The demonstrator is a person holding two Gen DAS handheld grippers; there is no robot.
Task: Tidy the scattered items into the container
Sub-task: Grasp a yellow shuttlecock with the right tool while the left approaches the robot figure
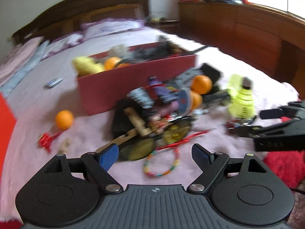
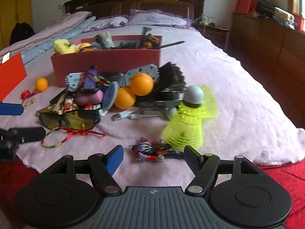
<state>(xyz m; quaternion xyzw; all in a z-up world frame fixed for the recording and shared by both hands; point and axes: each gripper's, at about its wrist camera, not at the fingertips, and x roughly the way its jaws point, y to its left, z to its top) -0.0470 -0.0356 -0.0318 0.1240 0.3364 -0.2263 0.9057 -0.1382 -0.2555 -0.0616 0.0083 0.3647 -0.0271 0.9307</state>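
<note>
Tidying is only partly done. The red box point(image 2: 106, 64) on the bed already holds a yellow plush toy point(image 2: 63, 46) and other bits, but a big pile point(image 2: 106, 95) of toys and orange balls still lies in front of it. The right gripper point(image 2: 153, 159) is wide and empty, with a small toy figure point(image 2: 150, 149) just ahead between its fingers. The left gripper point(image 1: 155, 155) is wide and empty too, with a colorful bracelet point(image 1: 162, 164) right in front.

light: soft daylight — glare top right | blur: left view smeared, right sharper | edges: fisheye-bent
</note>
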